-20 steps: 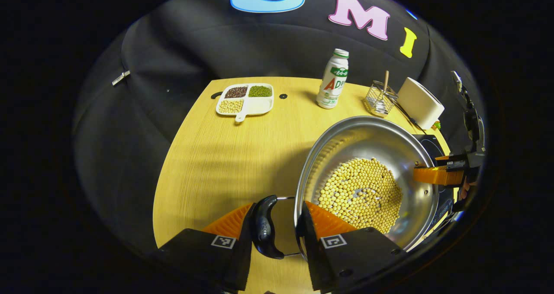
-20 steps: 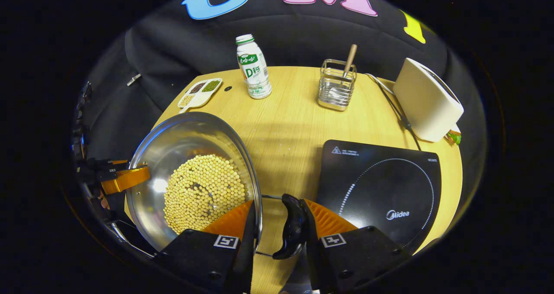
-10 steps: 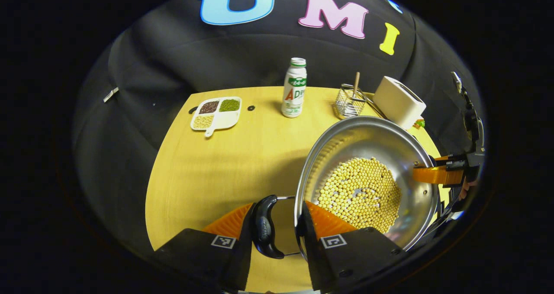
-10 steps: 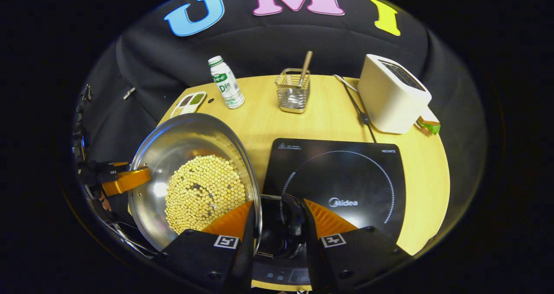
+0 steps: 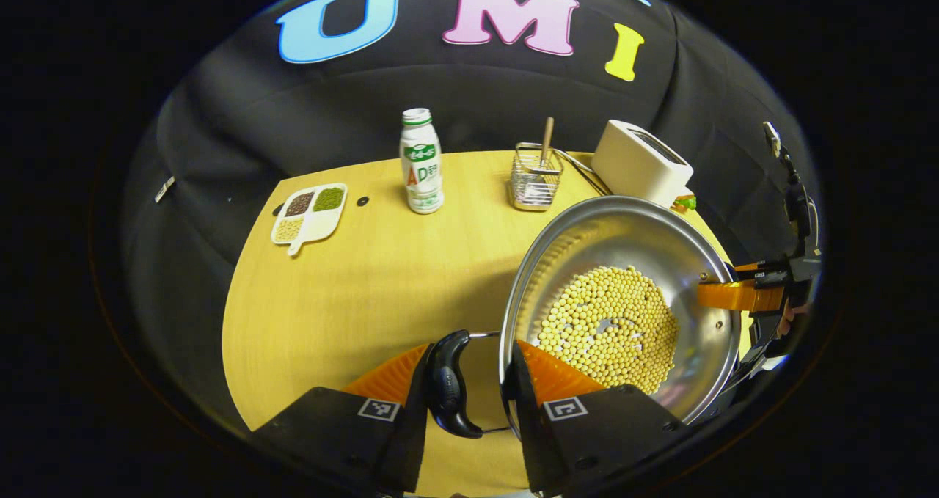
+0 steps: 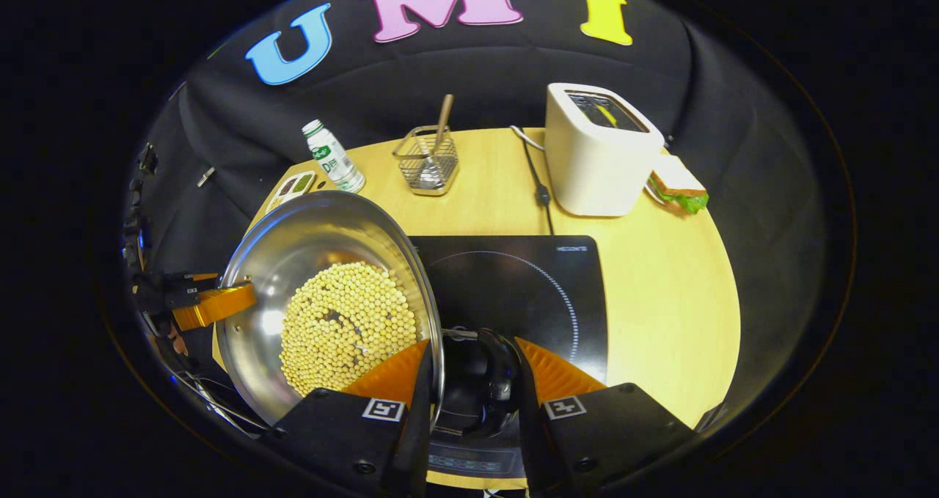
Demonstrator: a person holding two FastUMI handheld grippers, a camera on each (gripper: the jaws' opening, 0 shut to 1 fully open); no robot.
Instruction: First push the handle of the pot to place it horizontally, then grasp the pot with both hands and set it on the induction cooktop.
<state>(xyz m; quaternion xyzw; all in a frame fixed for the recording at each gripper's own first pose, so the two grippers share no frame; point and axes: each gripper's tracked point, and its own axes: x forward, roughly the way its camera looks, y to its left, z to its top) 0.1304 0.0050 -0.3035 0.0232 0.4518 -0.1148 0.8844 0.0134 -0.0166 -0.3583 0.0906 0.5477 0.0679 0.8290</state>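
Observation:
A steel pot (image 5: 623, 237) full of yellow beans (image 5: 609, 326) hangs tilted above the wooden table (image 5: 352, 293). My left gripper (image 5: 469, 351) is shut on the pot's black left handle (image 5: 447, 384), one finger outside the handle and one inside the rim. In the right gripper view the pot (image 6: 308, 241) is at the left, and my right gripper (image 6: 472, 348) is shut on the black right handle (image 6: 490, 384) in the same way. The black induction cooktop (image 6: 528, 285) lies just beneath that handle. Each view shows the other gripper's orange finger on the far rim: right gripper (image 5: 733, 294), left gripper (image 6: 213, 304).
Along the table's back stand a divided dish of beans (image 5: 308, 212), a white bottle (image 5: 421, 160), a wire basket holding a wooden utensil (image 6: 429, 164) and a white toaster (image 6: 598, 153) with its cable (image 6: 535, 179). A sandwich (image 6: 678, 186) lies right of the toaster.
Both grippers have carried the pot to the right. The cooktop, earlier off to the right of the right gripper, now lies under the right handle and the pot's edge.

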